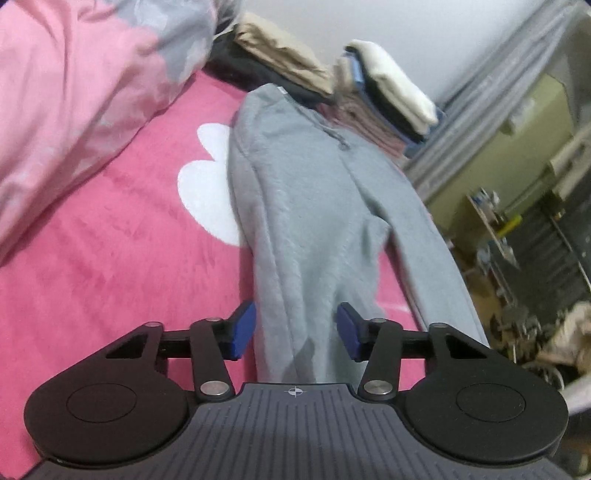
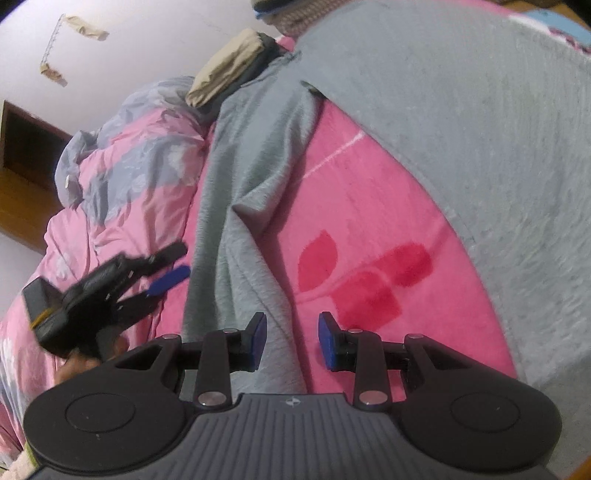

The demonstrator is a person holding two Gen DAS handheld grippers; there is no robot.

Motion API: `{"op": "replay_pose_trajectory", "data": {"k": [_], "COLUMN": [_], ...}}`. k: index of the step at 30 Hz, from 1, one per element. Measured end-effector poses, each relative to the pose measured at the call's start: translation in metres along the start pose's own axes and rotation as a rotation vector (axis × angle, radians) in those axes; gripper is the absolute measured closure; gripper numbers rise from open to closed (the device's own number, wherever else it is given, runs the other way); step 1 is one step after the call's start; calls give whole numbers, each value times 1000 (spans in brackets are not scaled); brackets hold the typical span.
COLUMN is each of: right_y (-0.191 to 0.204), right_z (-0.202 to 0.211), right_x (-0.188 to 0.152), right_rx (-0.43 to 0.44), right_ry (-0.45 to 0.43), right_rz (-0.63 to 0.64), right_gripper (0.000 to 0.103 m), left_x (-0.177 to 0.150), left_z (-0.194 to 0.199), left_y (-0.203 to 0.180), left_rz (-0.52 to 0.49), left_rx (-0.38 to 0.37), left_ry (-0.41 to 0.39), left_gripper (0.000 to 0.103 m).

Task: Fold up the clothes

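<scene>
Left gripper [image 1: 295,330], nearest item in the left wrist view: black linkage arms, blue pads [image 1: 242,330] standing well apart, nothing held; a leg of the grey sweatpants [image 1: 310,206] ran up between the two pads without being pinched. Grey sweatpants: fleece, laid lengthwise on the pink blanket [image 1: 110,258], waistband at the far end beside the stacks, legs reaching toward the camera, one leg running along the bed's edge. Pink blanket: plush, bearing a white petal motif [image 1: 207,184] just beside the trousers. Pink-and-grey duvet [image 1: 74,92]: bunched at the left of the bed. Folded clothes stack [image 1: 388,96]: cream piece on top, dark and mauve pieces beneath, at the far end just past the waistband. Tan folded garment [image 1: 280,51]: on a dark layer, beside that stack, against the white wall [image 1: 314,22]. Right gripper [image 2: 291,341], nearest item in the right wrist view: blue pads likewise apart and empty, hovering over the blanket's red leaf print [image 2: 365,280], with a grey trouser leg running just beside its left pad. Same view: left gripper at left, blurred, beside that leg and over the duvet, fingers spread; grey cloth also filled the right side of the frame.
</scene>
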State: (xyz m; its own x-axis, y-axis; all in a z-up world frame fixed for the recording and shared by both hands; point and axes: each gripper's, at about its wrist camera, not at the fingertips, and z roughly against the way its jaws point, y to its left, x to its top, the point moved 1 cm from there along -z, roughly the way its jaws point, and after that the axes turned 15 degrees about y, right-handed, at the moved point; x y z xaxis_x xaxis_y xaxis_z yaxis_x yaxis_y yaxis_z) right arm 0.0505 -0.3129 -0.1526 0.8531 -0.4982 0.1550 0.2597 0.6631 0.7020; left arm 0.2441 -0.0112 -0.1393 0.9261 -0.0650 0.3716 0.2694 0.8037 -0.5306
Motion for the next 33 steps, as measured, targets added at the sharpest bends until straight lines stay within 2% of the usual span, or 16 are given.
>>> {"op": "replay_pose_trajectory", "data": {"k": [1,2,3,7,14,19,21,23,25,27,29,33], "right_y": [-3,-7,-10,-20,-20,-1,4,2,-4,-7,-2,1], "right_z": [-2,-3,-4,-4,0,5,-3,-18,-38,-53,-62,-81], "right_x": [1,2,3,6,23,70,96,121,140,142,130,111], "right_rx": [3,7,9,22,-12,-17,-26,-19,8,53,110,121], "right_ry": [3,6,7,3,0,-58,-103,-118,-87,-37,1,71], "right_rz": [-9,-19,-27,-56,-43,27,44,18,-59,-125,-117,-97], "right_gripper": [70,70,70,70,70,70,63,61,61,61,61,62], "left_x": [2,3,5,3,-14,-24,-27,-28,-26,-24,-24,-24], "left_z": [-3,-6,-9,9,14,18,17,16,14,11,9,6], "left_y": [3,7,10,23,51,65,64,61,58,55,52,54], "left_rz": [16,31,47,96,168,204,205,193,174,138,105,103], "left_rx": [6,12,19,14,36,38,48,65,83,105,125,119], "left_ry": [-2,-4,-6,-100,-86,-92,-103,-112,-119,-125,-130,-136], "left_gripper": [90,101,101,102,100,100,100,99,99,99,97,97]}}
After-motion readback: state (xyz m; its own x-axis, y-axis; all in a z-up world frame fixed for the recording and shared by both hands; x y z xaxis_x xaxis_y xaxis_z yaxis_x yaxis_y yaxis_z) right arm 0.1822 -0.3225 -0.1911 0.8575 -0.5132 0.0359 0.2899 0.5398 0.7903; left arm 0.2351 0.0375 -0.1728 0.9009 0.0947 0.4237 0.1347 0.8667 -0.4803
